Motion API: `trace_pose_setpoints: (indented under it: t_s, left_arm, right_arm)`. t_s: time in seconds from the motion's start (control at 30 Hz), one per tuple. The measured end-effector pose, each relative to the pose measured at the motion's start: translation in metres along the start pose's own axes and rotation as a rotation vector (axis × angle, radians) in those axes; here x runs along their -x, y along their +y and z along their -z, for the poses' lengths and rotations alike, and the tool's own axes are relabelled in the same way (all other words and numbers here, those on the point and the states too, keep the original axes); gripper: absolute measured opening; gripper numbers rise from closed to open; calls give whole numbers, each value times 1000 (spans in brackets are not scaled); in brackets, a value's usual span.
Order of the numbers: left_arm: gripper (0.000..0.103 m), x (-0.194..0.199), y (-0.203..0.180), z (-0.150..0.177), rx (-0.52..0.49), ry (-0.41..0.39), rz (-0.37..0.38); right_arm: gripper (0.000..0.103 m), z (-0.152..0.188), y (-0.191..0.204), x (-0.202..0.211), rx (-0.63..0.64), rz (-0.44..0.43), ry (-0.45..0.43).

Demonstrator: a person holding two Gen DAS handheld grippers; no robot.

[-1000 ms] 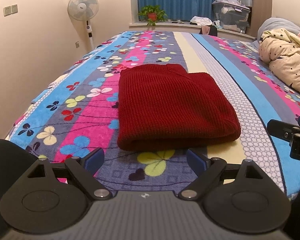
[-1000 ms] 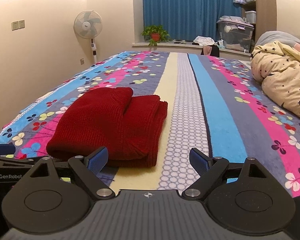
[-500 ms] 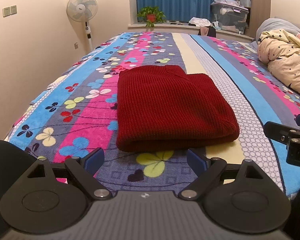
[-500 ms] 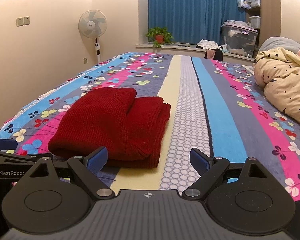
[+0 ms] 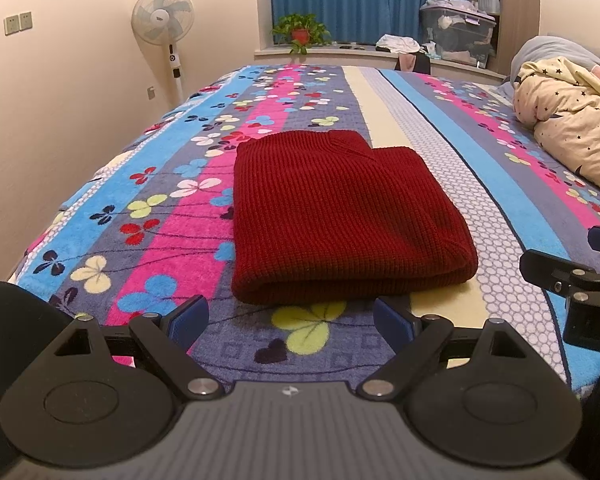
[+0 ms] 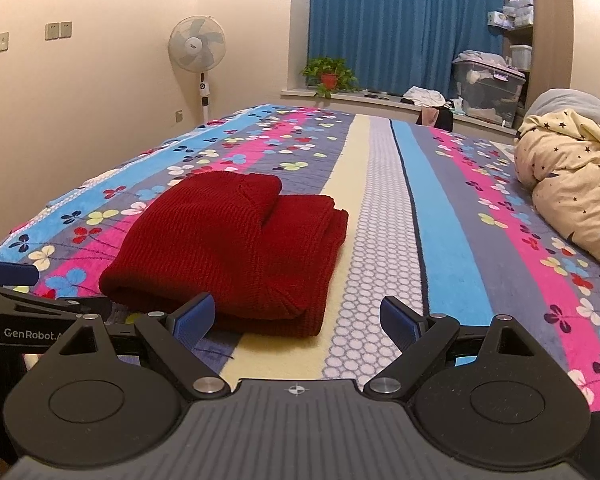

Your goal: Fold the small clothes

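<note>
A dark red knitted sweater (image 5: 340,216) lies folded into a rectangle on the striped, flower-patterned bedspread (image 5: 148,216); it also shows in the right wrist view (image 6: 236,248). My left gripper (image 5: 291,322) is open and empty, just short of the sweater's near folded edge. My right gripper (image 6: 297,320) is open and empty, near the sweater's near right corner. The right gripper shows at the right edge of the left wrist view (image 5: 572,276), and the left gripper at the left edge of the right wrist view (image 6: 16,300).
A bundled cream quilt with stars (image 5: 572,140) lies at the bed's right side. A standing fan (image 5: 162,16) is by the left wall. A potted plant (image 5: 300,32) and storage boxes (image 5: 456,28) sit on the window ledge behind the bed.
Both grippers have drawn back and risen slightly from the sweater. Both stay open. The sweater has not moved.
</note>
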State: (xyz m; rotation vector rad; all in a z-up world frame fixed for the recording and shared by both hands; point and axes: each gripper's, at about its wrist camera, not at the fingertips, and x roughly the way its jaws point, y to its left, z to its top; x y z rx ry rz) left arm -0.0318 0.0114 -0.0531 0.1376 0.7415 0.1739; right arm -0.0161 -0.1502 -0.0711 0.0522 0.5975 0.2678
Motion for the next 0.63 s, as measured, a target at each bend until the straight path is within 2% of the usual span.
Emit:
trace_pose_setpoints:
  t_s: [0.63]
  left_arm:
    - [93, 0, 1, -1, -2, 0, 2]
  right_arm:
    - [91, 2, 1, 0, 13, -9, 4]
